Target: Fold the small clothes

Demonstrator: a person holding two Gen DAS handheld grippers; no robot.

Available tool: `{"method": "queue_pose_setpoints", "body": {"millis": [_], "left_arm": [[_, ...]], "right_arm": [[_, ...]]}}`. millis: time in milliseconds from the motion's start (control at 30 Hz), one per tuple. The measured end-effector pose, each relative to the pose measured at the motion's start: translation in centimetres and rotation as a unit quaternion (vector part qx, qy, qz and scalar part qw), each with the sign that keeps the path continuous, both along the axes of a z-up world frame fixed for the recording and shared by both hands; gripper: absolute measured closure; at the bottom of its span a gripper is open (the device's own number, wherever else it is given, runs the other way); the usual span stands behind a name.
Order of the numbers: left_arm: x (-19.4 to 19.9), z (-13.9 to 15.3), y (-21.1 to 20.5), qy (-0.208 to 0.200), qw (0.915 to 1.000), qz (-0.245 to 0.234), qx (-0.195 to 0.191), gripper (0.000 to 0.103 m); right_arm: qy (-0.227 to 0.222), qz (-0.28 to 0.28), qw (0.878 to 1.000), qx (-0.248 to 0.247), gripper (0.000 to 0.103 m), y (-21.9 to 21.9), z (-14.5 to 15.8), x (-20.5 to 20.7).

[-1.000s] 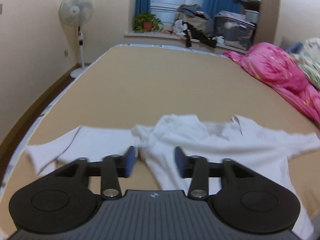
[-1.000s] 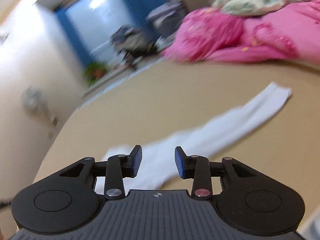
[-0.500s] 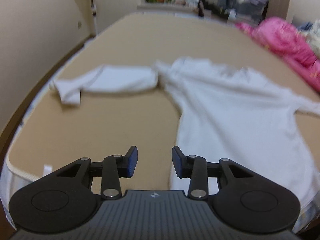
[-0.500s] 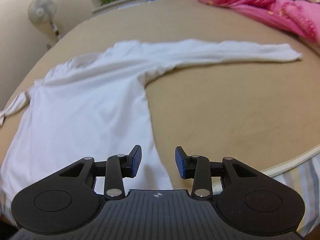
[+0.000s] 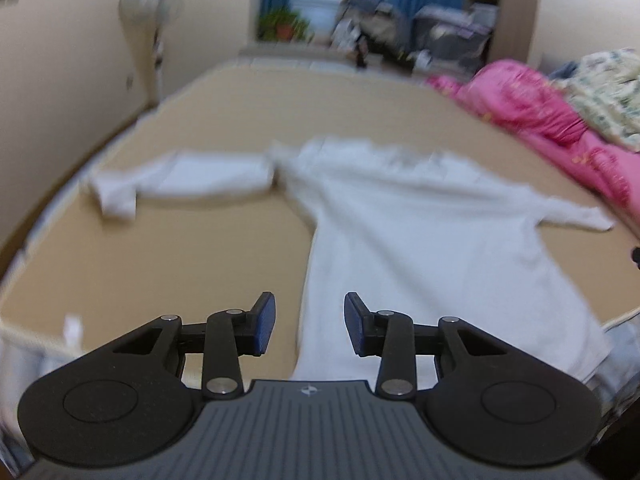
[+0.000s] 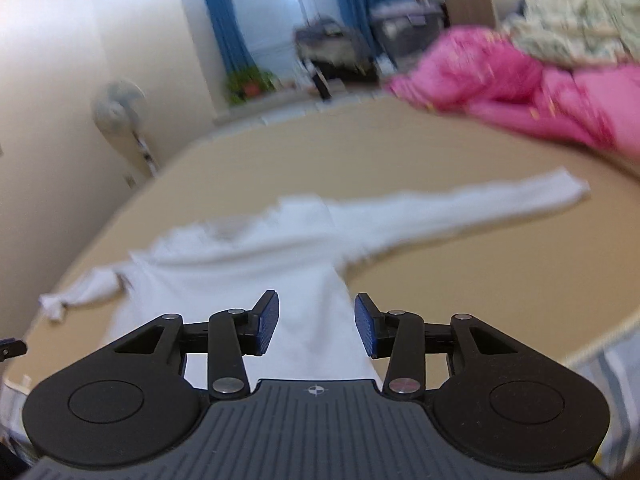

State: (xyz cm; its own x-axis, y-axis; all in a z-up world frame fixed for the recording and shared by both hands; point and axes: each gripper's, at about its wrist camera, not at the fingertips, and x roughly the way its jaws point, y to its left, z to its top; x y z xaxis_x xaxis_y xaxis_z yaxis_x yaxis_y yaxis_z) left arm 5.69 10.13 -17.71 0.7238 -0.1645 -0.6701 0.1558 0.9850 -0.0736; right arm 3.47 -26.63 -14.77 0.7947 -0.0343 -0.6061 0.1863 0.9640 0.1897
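Observation:
A white long-sleeved shirt (image 5: 420, 232) lies spread flat on the tan bed (image 5: 192, 264), collar toward the far side. Its left sleeve (image 5: 180, 184) stretches out with the cuff turned over. In the right wrist view the shirt's other sleeve (image 6: 480, 204) reaches far to the right. My left gripper (image 5: 310, 322) is open and hovers above the body's lower left edge, with nothing between its blue pads. My right gripper (image 6: 316, 326) hangs over the shirt (image 6: 248, 280), above its lower right side. Its jaws are opening, and nothing is between them.
A pink quilt (image 5: 540, 112) and floral bedding (image 5: 600, 88) are heaped along the bed's right side. A standing fan (image 5: 150, 4) is by the left wall. Beyond the bed are blue curtains, a potted plant (image 5: 284, 26) and piled clutter. The bed's near edge (image 6: 592, 348) runs just below both grippers.
Both grippers have drawn back toward the bed's near edge, so more of the shirt shows. The left jaws have narrowed and the right jaws stand a little wider.

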Motion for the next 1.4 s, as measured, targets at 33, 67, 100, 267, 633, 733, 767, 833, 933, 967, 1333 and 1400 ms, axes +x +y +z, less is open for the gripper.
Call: {"method": "queue_pose_setpoints", "body": {"millis": [33,67,100,267,633,733,767,833,933,967,1333,1400], "left_arm": [[0.6,-1.7,0.1,0.018,0.9998,0.006,0.001,0.061],[1.4,-3.1,0.1,0.044,0.9989,0.014,0.006,0.061],[2.1,-4.0,0.0,0.067,0.9975,0.022,0.008,0.061],[3.6,-5.5,-0.8,0.085,0.9961,0.023,0.004,0.061],[3.8,-5.6,-2.2,0.086,0.9961,0.012,0.016,0.097],[2.5,-2.2,-1.1,0.065,0.9965,0.018,-0.049,0.097],[1.7,-1.1,-0.8,0.06,0.9955,0.018,-0.072,0.097],[0.1,0.3,-0.7,0.058,0.9945,0.021,-0.084,0.097],[-0.9,-1.6,-0.4,0.095,0.9919,0.043,-0.072,0.096],[-0.8,-2.9,-0.2,0.114,0.9899,0.048,-0.069,0.095],[0.8,-6.2,0.8,0.181,0.9764,0.064,-0.099,0.072],[0.7,-6.7,0.2,0.196,0.9749,0.06,-0.087,0.08]], "right_arm": [[0.013,-0.011,1.0,0.003,0.059,-0.6,-1.5,0.3],[0.026,-0.026,0.999,0.006,0.059,-1.1,-3.1,0.6],[0.041,-0.042,0.998,0.013,0.059,-1.9,-4.7,0.5],[0.099,-0.046,0.993,0.037,0.06,-2.9,-8.9,3.0],[0.103,-0.006,0.995,0.016,0.101,-2.0,-10.4,3.3],[0.051,-0.067,0.993,0.084,0.102,-5.2,-6.7,2.0],[0.03,-0.081,0.991,0.099,0.103,-6.0,-5.1,1.1],[0.007,-0.099,0.99,0.099,0.103,-6.6,-2.4,-0.8],[0.044,-0.106,0.989,0.09,0.103,-6.0,-2.3,-2.2],[0.066,-0.1,0.99,0.076,0.103,-5.5,-3.4,-1.9],[0.145,-0.113,0.982,0.045,0.06,-5.2,-9.4,-1.2],[0.163,-0.111,0.979,0.046,0.06,-4.9,-10.0,-1.1]]}}
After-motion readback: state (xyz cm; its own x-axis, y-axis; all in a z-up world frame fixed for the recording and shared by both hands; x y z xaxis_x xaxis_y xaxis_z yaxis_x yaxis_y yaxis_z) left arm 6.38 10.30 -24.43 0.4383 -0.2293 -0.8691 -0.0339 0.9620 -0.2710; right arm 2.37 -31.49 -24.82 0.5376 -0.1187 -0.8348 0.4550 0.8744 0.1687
